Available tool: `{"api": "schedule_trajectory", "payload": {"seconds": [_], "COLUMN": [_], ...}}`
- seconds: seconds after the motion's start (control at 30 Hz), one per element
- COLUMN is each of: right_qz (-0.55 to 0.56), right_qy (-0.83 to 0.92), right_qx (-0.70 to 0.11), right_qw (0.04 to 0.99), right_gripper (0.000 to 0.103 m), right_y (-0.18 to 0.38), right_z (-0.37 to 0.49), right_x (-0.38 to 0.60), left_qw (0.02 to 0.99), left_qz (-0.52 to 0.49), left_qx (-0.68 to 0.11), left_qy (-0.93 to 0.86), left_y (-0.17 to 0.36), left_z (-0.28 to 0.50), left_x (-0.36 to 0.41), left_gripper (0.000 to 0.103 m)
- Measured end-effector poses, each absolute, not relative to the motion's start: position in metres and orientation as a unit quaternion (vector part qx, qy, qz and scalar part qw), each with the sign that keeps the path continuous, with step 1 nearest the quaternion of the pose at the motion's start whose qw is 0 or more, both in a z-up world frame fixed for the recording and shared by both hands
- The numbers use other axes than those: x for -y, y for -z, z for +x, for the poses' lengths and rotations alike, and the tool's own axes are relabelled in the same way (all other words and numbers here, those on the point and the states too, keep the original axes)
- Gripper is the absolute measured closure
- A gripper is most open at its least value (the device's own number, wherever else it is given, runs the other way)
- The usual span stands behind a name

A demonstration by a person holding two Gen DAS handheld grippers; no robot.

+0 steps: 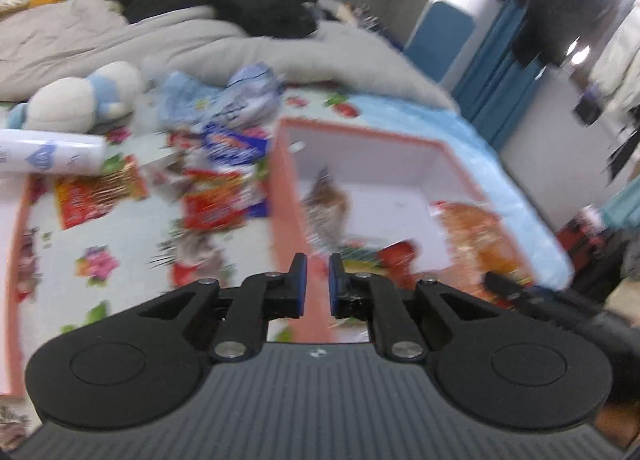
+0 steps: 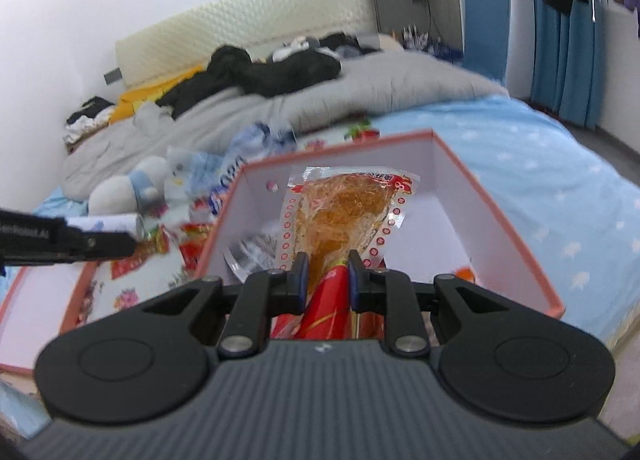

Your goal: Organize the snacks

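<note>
Floral sheet | grey duvet | left tool clenched empty | right tool grasping snack packet

a clear, red-printed snack packet is hanging tilted over the pink-rimmed white box; more packets are lying beside it, apparently heaped.

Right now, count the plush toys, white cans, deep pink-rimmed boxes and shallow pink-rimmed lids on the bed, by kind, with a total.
Plush toy: 1
White can: 1
Deep pink-rimmed box: 1
Shallow pink-rimmed lid: 1
Total: 4
</note>
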State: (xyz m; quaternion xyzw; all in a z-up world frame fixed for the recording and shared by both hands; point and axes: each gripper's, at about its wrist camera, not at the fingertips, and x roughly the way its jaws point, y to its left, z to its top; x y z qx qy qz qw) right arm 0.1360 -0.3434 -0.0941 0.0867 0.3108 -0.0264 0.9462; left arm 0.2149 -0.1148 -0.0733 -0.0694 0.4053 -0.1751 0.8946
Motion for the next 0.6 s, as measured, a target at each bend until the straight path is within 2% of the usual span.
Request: {"api": "schedule_trajectory", "payload": {"seconds": [0.03, 0.1, 0.17, 0.23, 0.37, 0.6], "right_qz": [0.088, 0.092, 0.093, 0.095, 0.102, 0.100], "right_qy": [0.025, 0.023, 0.020, 0.020, 0.020, 0.017], "right_qx": [-0.313, -0.319, -0.322, -0.324, -0.326, -0.333], "right_qw": [0.945, 0.943, 0.942, 0.941, 0.940, 0.937], "right_gripper": [0.081, 0.081, 0.081, 0.081, 0.081, 0.081], "right_y": [0.098, 0.105, 0.108, 0.111, 0.115, 0.120], "right_z": [0.135, 0.134, 0.131, 0.131, 0.132, 0.135], "right_x": [0.344, 0.343, 0.343, 0.343, 0.345, 0.342], "left_qw": [0.893, 0.887, 0.884, 0.882, 0.868, 0.855], "left_qz": [-0.064, -0.053, -0.030, -0.008, 0.005, 0.033], "left_qx": [-0.412, -0.431, -0.446, -0.456, -0.480, -0.500], "left_qy": [0.170, 0.159, 0.137, 0.118, 0.123, 0.132], "left_y": [0.080, 0.097, 0.113, 0.126, 0.152, 0.192], "left_z": [0.217, 0.222, 0.226, 0.228, 0.235, 0.244], "left_x": [0.108, 0.093, 0.079, 0.068, 0.060, 0.077], "left_gripper": [0.091, 0.081, 0.059, 0.046, 0.041, 0.040]}}
